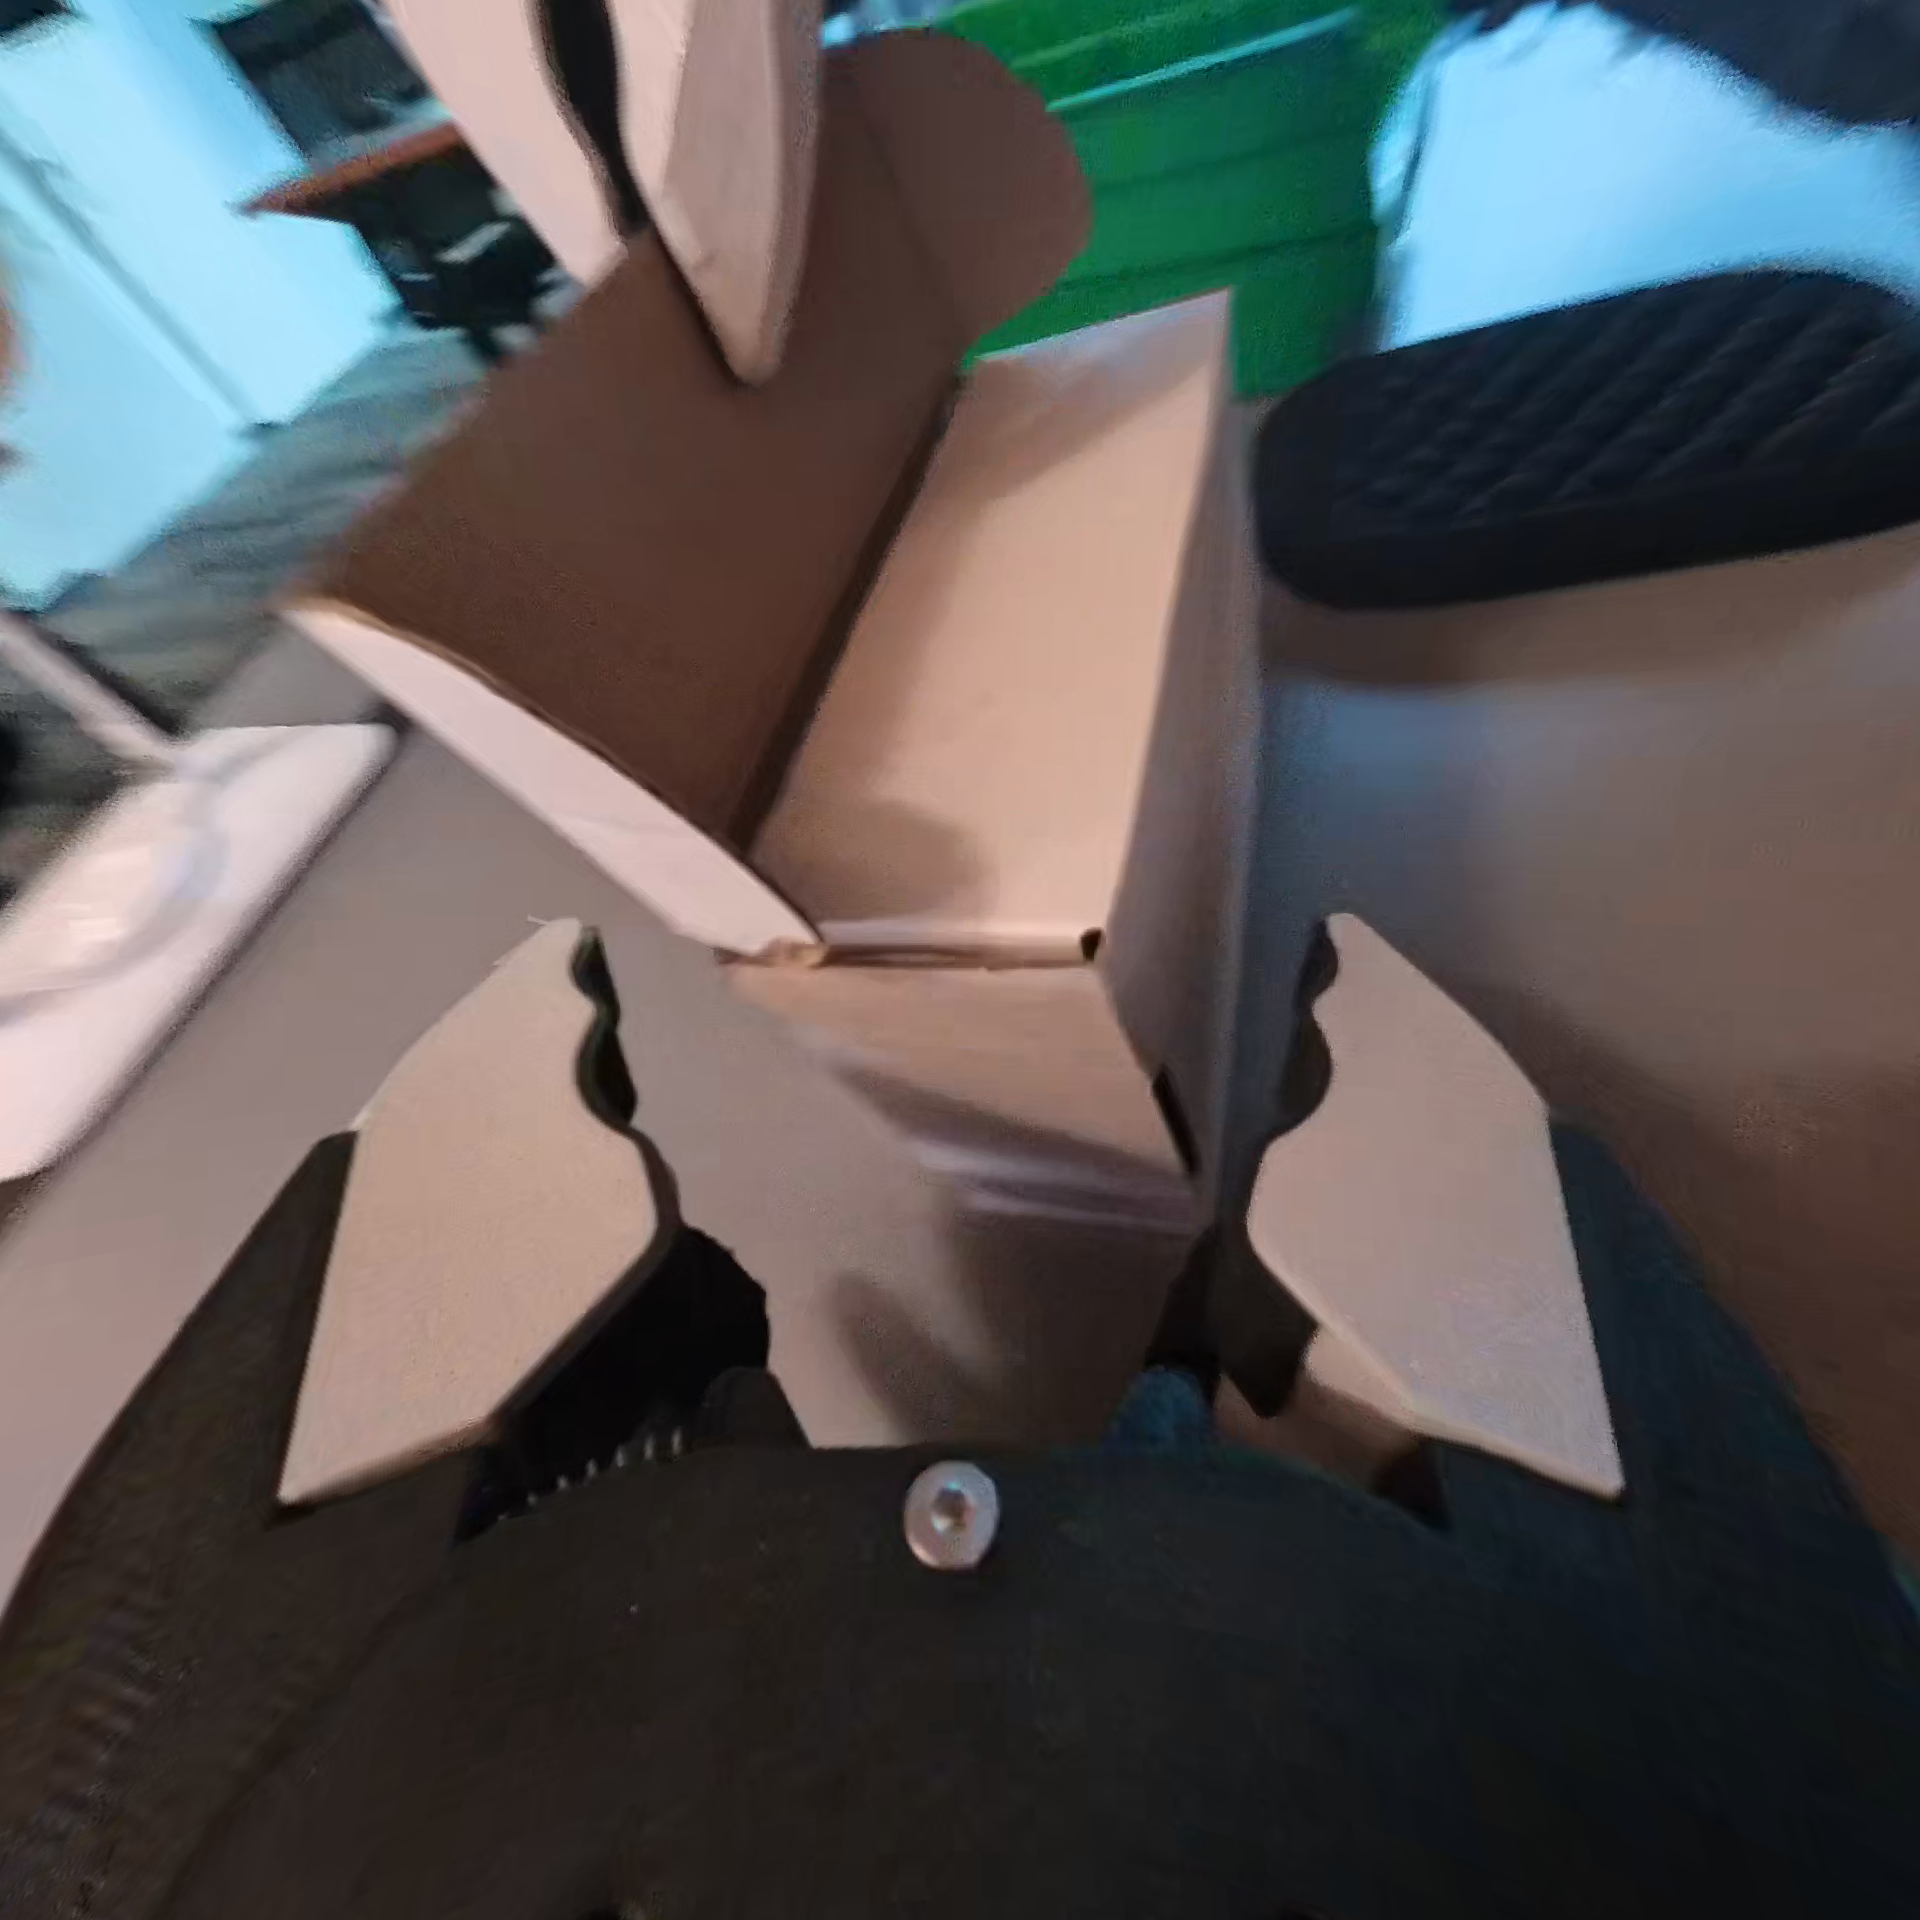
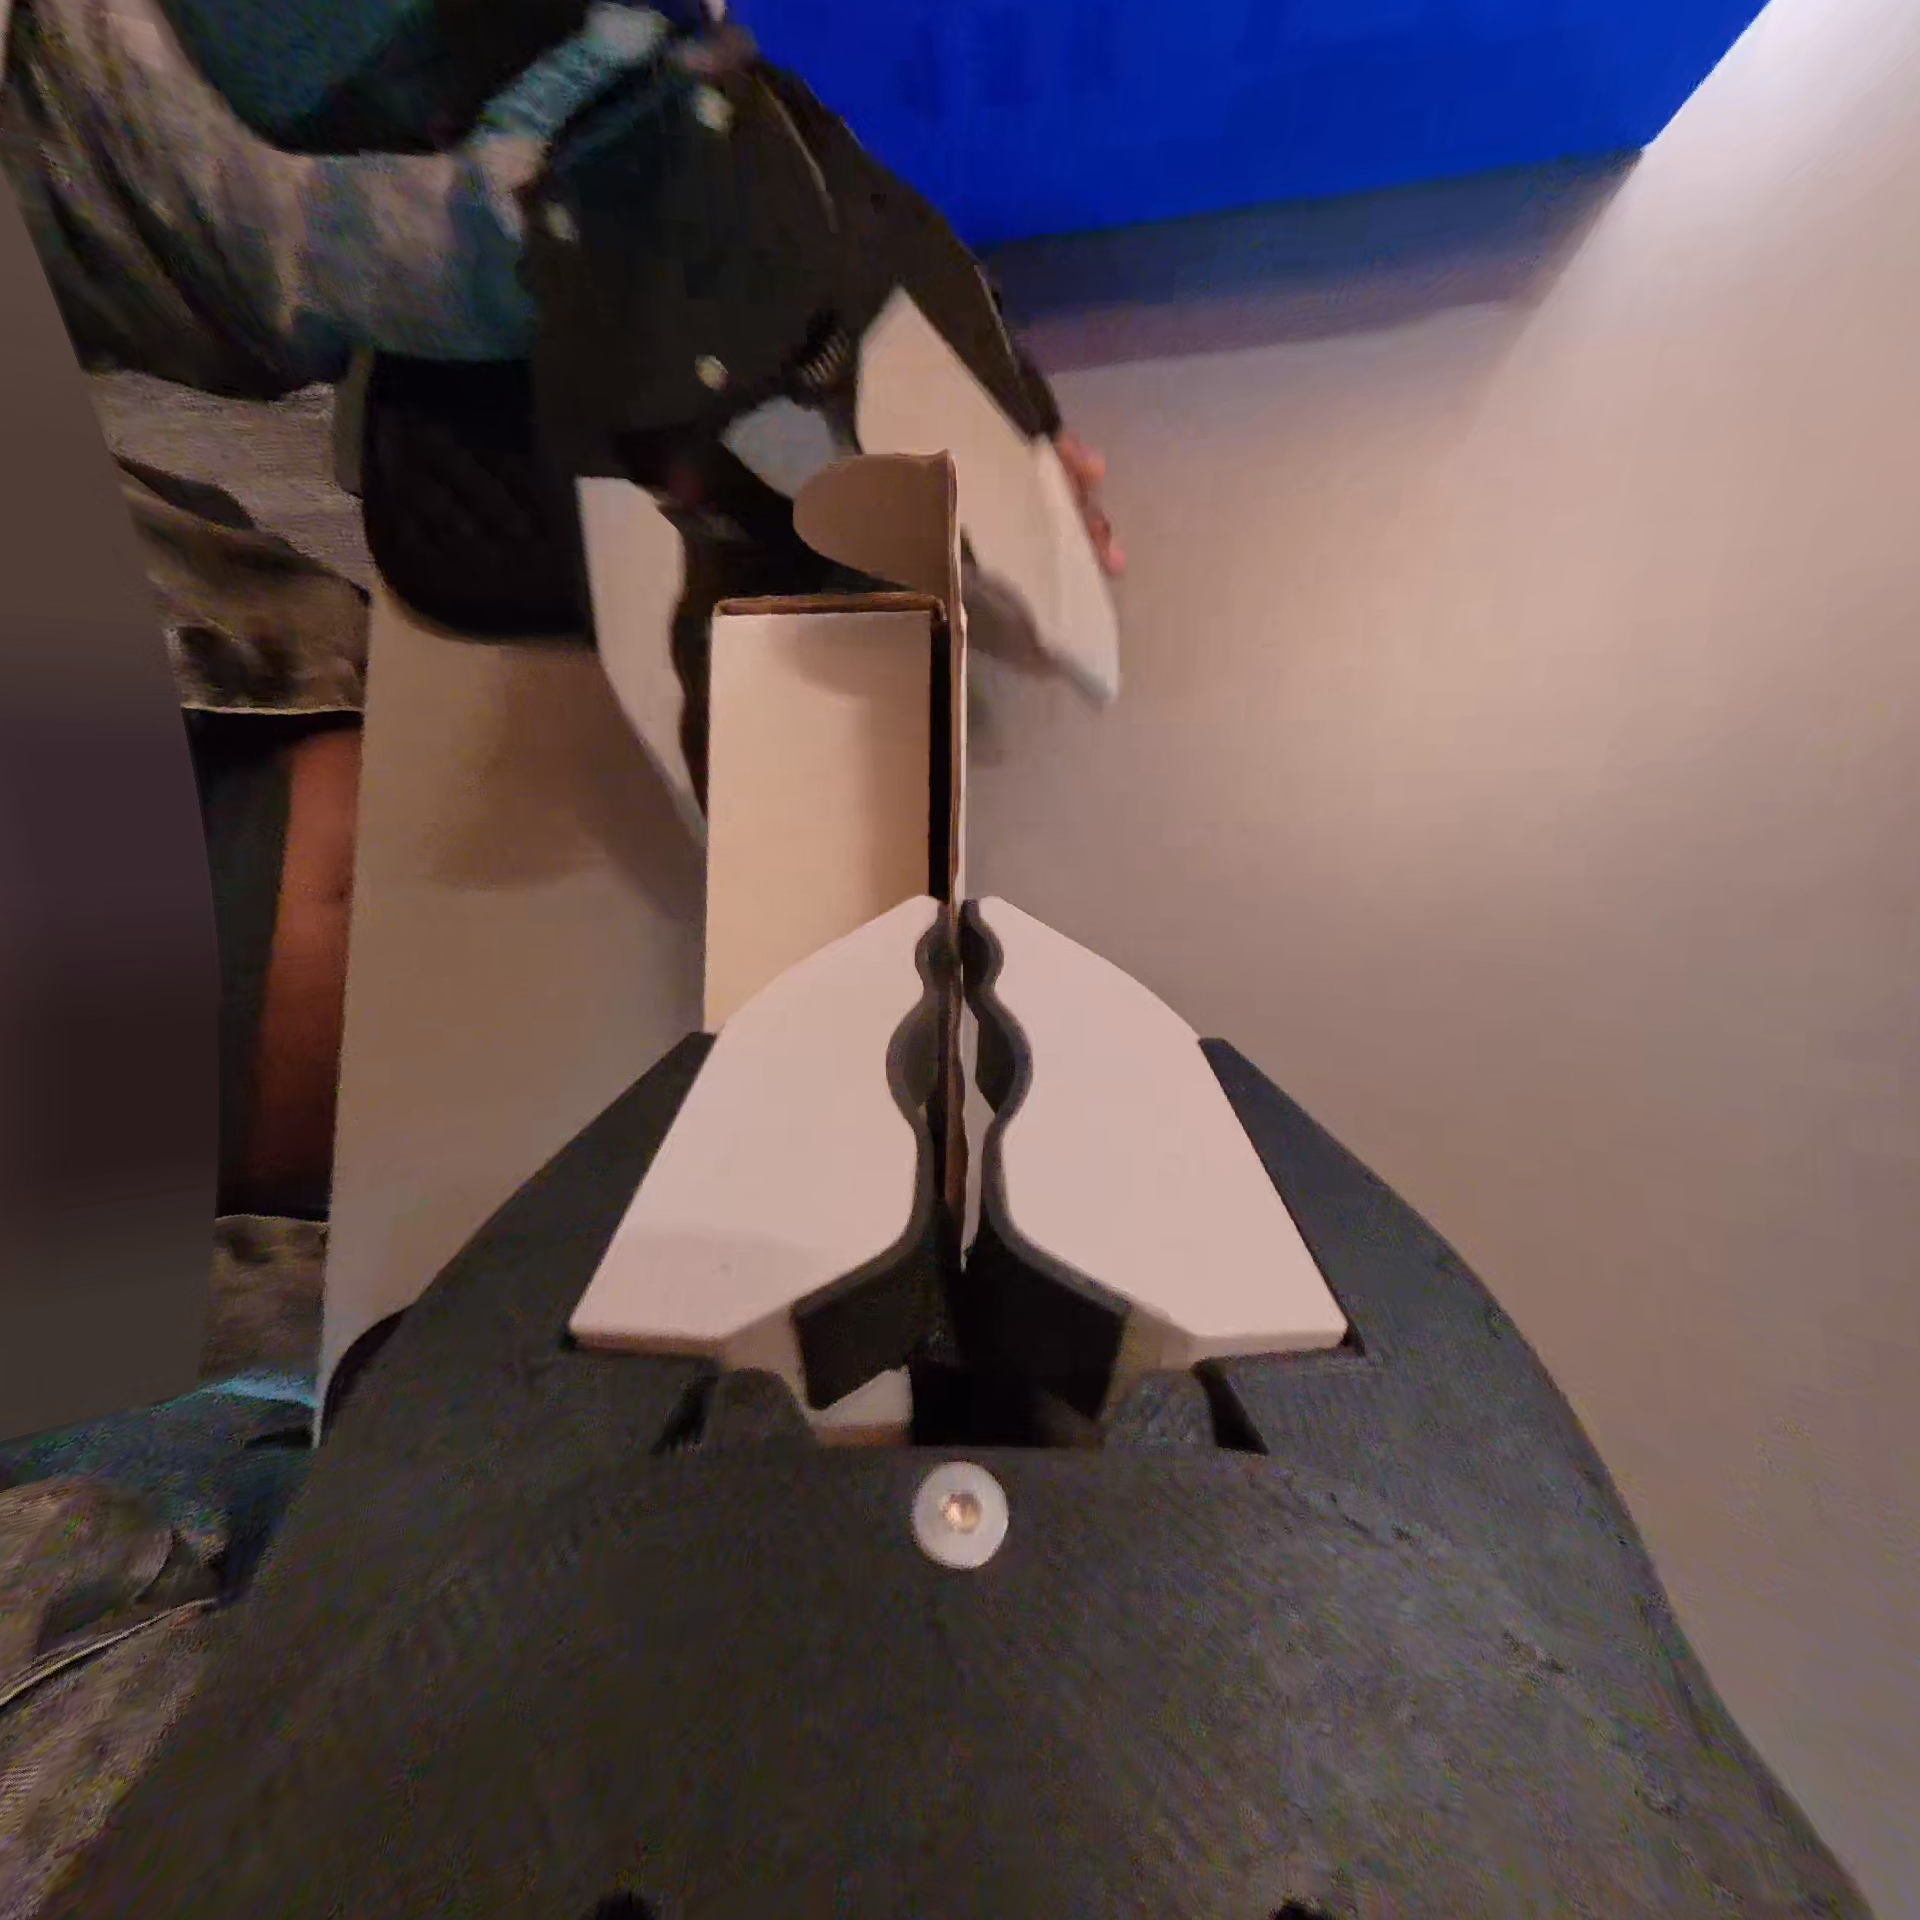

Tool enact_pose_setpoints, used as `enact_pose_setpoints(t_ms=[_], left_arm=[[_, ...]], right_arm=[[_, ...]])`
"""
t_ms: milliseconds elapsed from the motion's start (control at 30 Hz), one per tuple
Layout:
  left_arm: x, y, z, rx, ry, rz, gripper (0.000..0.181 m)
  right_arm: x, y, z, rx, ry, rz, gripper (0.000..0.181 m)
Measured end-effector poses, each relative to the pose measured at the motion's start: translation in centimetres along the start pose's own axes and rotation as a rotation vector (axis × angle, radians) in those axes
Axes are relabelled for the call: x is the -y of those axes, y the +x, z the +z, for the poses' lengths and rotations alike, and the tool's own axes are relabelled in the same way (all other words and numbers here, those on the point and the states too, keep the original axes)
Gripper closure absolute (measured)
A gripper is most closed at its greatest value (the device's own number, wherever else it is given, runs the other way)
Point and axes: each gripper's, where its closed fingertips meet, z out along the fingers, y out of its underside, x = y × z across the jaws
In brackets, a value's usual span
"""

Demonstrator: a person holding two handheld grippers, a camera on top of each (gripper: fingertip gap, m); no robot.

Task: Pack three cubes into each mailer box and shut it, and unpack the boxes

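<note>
A white mailer box (image 1: 997, 665) with a brown inside stands on the grey table. Its lid (image 1: 644, 540) is raised. My left gripper (image 1: 951, 925) is open, with its jaws wide on either side of the box's near end and gripping nothing. My right gripper (image 2: 958, 914) is shut on the edge of the lid (image 2: 954, 727), beside the box body (image 2: 821, 790). Its fingers (image 1: 727, 187) show at the top of the left wrist view, on the lid. The left gripper's fingers (image 2: 1039, 540) show beyond the box in the right wrist view. No cubes are in view.
A green bin (image 1: 1195, 208) and a black mesh seat (image 1: 1579, 436) stand behind the box. A flat white item (image 1: 156, 914) lies on the table (image 1: 208, 1195) to the left. A person's patterned sleeve (image 2: 260, 208) is at the left and a blue panel (image 2: 1247, 104) is beyond the table. Some 9 cm of space lies between my two pairs of fingers.
</note>
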Motion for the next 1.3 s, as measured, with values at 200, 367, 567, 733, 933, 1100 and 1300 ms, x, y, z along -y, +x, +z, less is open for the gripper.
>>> enact_pose_setpoints(t_ms=[200,367,567,733,933,1100,1300], left_arm=[[7.4,-1.3,-7.1,0.324,0.098,0.242,0.075],[5.8,2.6,-4.8,0.152,-0.191,0.335,0.102],[3.4,0.9,-2.0,0.189,-0.379,0.333,0.120],[2.4,0.5,-1.4,0.224,-0.400,0.368,0.130],[2.4,0.2,-1.9,0.342,-0.347,0.505,0.137],[2.6,2.2,-2.8,0.312,-0.300,0.469,0.142],[4.8,2.0,-3.3,0.270,-0.193,0.383,0.128]], right_arm=[[-0.3,0.2,-0.5,-0.053,-0.006,0.013,0.180],[-0.3,-0.2,-0.4,-0.058,-0.006,0.003,0.180],[-0.2,-0.6,-0.3,-0.050,-0.005,-0.004,0.180],[0.1,-0.2,-0.4,-0.075,0.001,-0.022,0.180],[1.3,-0.1,-1.2,-0.110,0.054,-0.053,0.180],[2.2,0.5,-2.2,-0.180,0.059,-0.072,0.180],[2.6,-0.5,-2.3,-0.177,0.040,-0.107,0.180]])
